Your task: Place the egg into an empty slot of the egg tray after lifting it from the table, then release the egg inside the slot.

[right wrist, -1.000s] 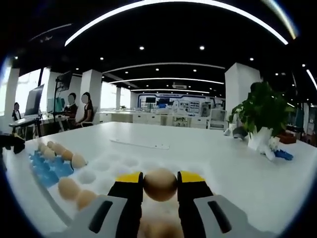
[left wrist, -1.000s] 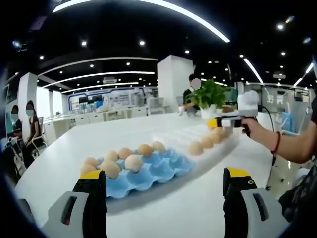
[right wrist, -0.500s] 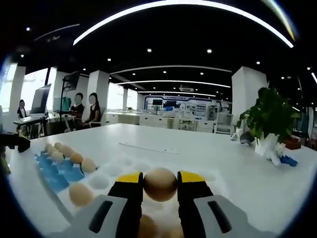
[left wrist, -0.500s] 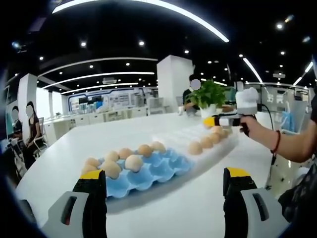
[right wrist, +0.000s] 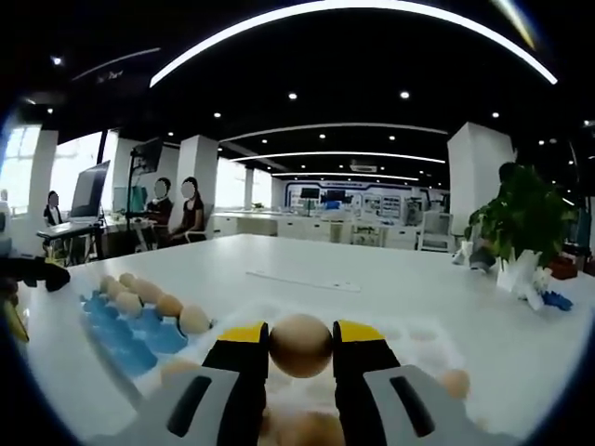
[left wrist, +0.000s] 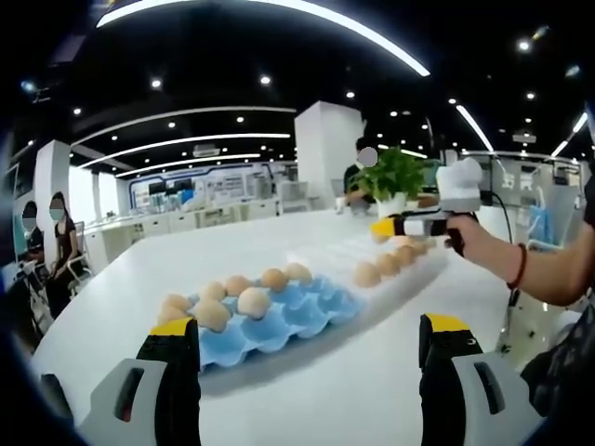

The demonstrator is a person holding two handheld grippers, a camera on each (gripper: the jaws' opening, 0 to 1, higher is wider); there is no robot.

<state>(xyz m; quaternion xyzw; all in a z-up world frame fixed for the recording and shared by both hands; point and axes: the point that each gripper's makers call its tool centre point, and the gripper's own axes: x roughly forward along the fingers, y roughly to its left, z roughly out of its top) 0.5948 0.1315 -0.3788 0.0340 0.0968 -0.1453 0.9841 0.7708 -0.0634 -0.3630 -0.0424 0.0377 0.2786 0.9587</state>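
Egg lifted and carried, not yet set in a slot.

On the left of the white tabletop (left wrist: 307,390) lies the blue egg tray (left wrist: 279,321), with eggs along its far rows and empty cups nearer, and to its right a white tray (left wrist: 395,265) holding a short row of eggs. The left gripper (left wrist: 302,372) hangs idle with its fingers spread wide and nothing between them. Further right, the right gripper (right wrist: 301,346) pinches the egg (right wrist: 301,345) between its yellow-tipped fingers, raised above the white tray (a person's hand holds it). The step in hand looks like the carry; next it calls for lowering over an empty cup, then easing the fingers apart. The egg looks nearly round here, so I cannot tell which way its long axis points.
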